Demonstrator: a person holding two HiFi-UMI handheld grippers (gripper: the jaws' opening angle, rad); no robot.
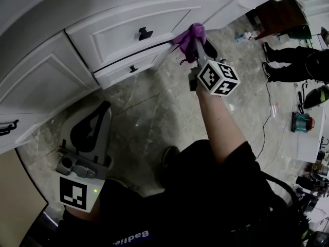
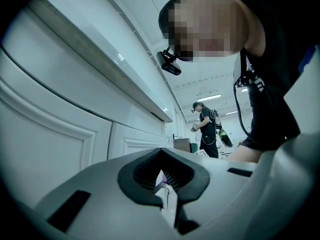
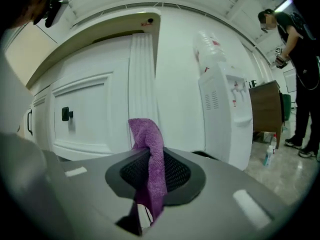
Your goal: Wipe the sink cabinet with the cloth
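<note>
Head view — right claw [image 1: 198,44] outstretched, clamping cloth [image 1: 188,37] at cabinet [image 1: 123,30].

The cloth [image 1: 189,37], in the right gripper [image 1: 194,44], seemingly touches the right edge of the sink cabinet [image 1: 46,81] drawer [image 1: 115,32]. The left gripper [image 1: 94,121] sits low left, and a water dispenser [image 3: 226,111] stands right of the cabinet.

The floor [image 1: 149,112] is pale, marbled stone tile. The white cabinet [image 1: 118,35] stands on it, with a water dispenser [image 3: 225,109] near its end. Farther off, a small bottle [image 3: 268,156] sits by a brown desk [image 3: 265,109], a person's black shoes [image 1: 267,60] are planted, and a thin cable [image 1: 264,122] trails across.
</note>
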